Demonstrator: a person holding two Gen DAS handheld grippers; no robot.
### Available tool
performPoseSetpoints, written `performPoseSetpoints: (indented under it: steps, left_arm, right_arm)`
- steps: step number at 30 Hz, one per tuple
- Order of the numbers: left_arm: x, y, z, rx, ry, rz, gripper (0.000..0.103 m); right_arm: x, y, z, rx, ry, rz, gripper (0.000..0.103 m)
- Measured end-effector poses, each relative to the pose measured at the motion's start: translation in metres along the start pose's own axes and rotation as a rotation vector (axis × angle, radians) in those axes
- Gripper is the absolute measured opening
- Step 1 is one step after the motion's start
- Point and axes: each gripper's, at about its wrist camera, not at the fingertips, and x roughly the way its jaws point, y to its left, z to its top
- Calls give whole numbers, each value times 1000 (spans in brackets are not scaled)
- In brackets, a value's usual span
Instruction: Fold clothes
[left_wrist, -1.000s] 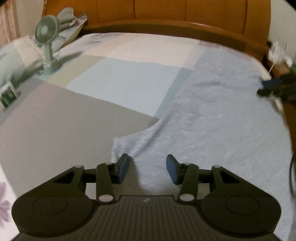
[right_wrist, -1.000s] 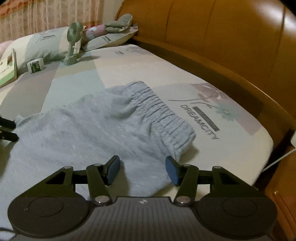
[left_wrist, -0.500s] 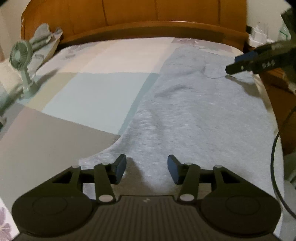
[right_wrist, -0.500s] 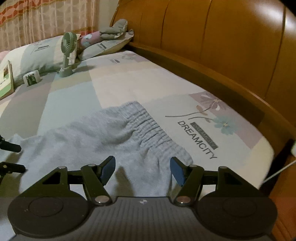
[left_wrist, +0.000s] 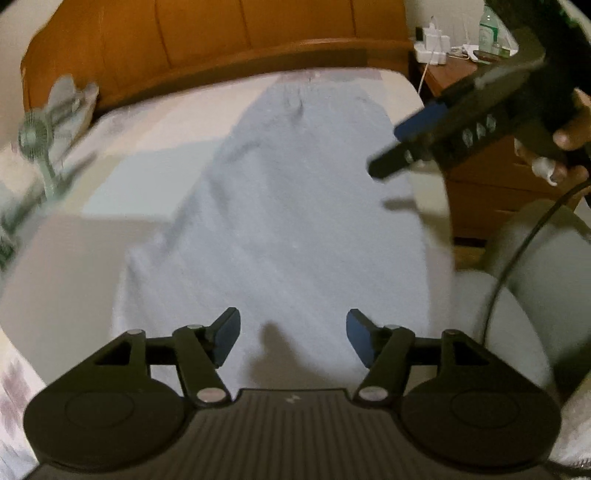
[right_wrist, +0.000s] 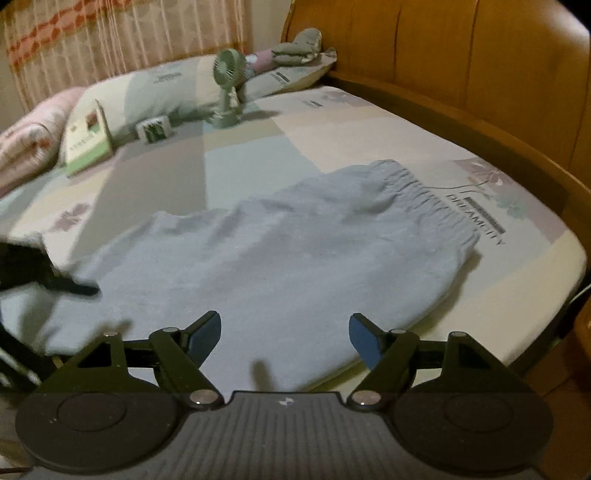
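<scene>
A light blue-grey pair of shorts (left_wrist: 280, 221) (right_wrist: 280, 254) lies spread flat on the bed, its gathered elastic waistband (right_wrist: 432, 199) toward the wooden headboard. My left gripper (left_wrist: 291, 339) hovers open above the hem end, nothing between its fingers. My right gripper (right_wrist: 284, 332) hovers open above the near side of the shorts, also with nothing in it. In the left wrist view the right gripper (left_wrist: 402, 147) shows at the upper right, held by a hand (left_wrist: 569, 147), above the shorts' right edge. The left gripper's tip (right_wrist: 77, 288) shows at the left in the right wrist view.
A patchwork bedsheet (right_wrist: 258, 155) covers the bed. A small green fan (right_wrist: 229, 88), pillows (right_wrist: 155, 92), a small box (right_wrist: 153, 129) and a green-white packet (right_wrist: 86, 144) sit at the far side. The wooden headboard (right_wrist: 461, 66) runs along the right. A nightstand (left_wrist: 476, 184) with chargers stands beside the bed.
Both grippers have pulled back and up from the shorts and their jaws now stand wider apart. The left wrist view has swung right, bringing the right gripper and hand closer in.
</scene>
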Motion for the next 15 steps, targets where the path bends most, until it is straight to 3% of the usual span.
performPoseSetpoints:
  steps: [5,10,15]
  left_arm:
    - [-7,-6,-26,-114,35,-3,69]
    - [-37,8,-50,-198,19,77,70]
    - [-68,22,-74,-282,3,156,77]
  right_arm:
    - [-17,16,-12,32,-5,16,84]
    - [-33,31,-18,35,-19,44,92]
    - [-41,53,-18,15,-28,103,99]
